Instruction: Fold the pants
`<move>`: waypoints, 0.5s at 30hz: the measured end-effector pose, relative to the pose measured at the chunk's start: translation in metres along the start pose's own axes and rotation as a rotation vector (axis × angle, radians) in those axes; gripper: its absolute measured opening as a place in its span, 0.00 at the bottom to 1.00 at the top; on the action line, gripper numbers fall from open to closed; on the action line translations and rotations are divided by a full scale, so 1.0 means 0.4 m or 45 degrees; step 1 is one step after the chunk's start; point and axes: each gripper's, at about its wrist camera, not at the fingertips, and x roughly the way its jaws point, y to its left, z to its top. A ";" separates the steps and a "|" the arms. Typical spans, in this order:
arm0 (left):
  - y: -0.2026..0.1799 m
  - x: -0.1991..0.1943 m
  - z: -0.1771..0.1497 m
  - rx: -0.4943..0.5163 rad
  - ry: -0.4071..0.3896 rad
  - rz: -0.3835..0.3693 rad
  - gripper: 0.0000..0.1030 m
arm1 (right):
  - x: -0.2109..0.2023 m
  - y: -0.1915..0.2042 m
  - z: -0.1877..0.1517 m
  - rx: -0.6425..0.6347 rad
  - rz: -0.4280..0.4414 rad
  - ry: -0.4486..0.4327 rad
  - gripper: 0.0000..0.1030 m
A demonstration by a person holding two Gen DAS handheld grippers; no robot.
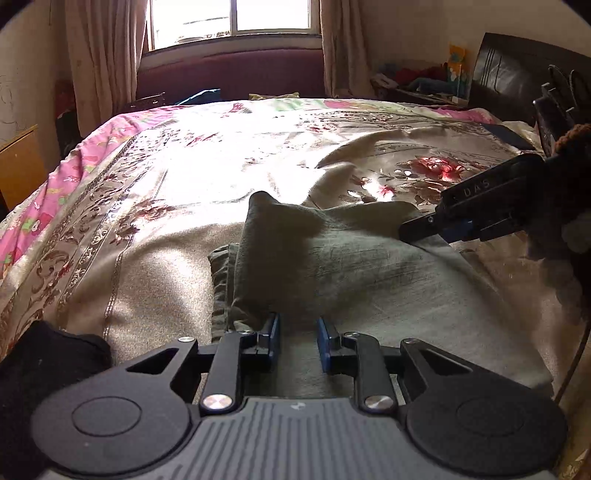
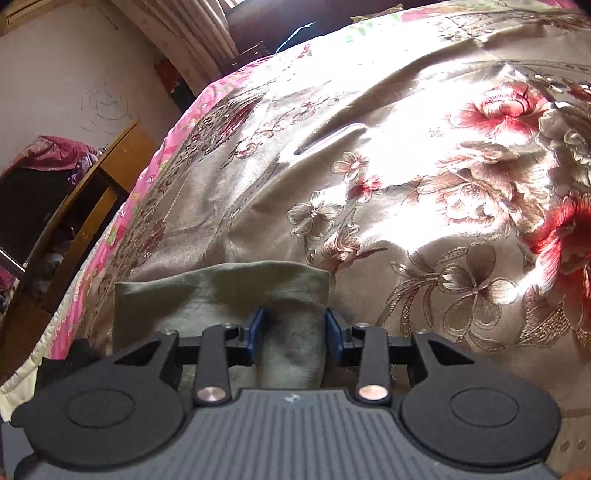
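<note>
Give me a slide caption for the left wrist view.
Two hand-held grippers work olive pants on a floral bedspread.

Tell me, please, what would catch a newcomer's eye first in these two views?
Probably the glossy floral bedspread, blazing with sun from the window at the far end. Next, the olive pants bunched on it near the cameras. The left gripper and right gripper each straddle a fold of them, jaws apart.

"DAS" on right gripper (image 1: 424,229) body
</note>
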 end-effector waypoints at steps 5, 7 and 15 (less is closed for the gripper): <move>0.019 -0.083 -0.019 -0.120 -0.123 0.010 0.35 | -0.006 0.003 -0.001 -0.034 0.004 -0.023 0.39; 0.034 -0.102 -0.013 -0.203 -0.181 0.053 0.35 | -0.036 0.030 0.013 -0.128 -0.097 -0.103 0.39; 0.015 -0.096 -0.071 -0.246 -0.110 0.147 0.41 | 0.011 0.294 -0.010 -0.382 0.028 0.072 0.40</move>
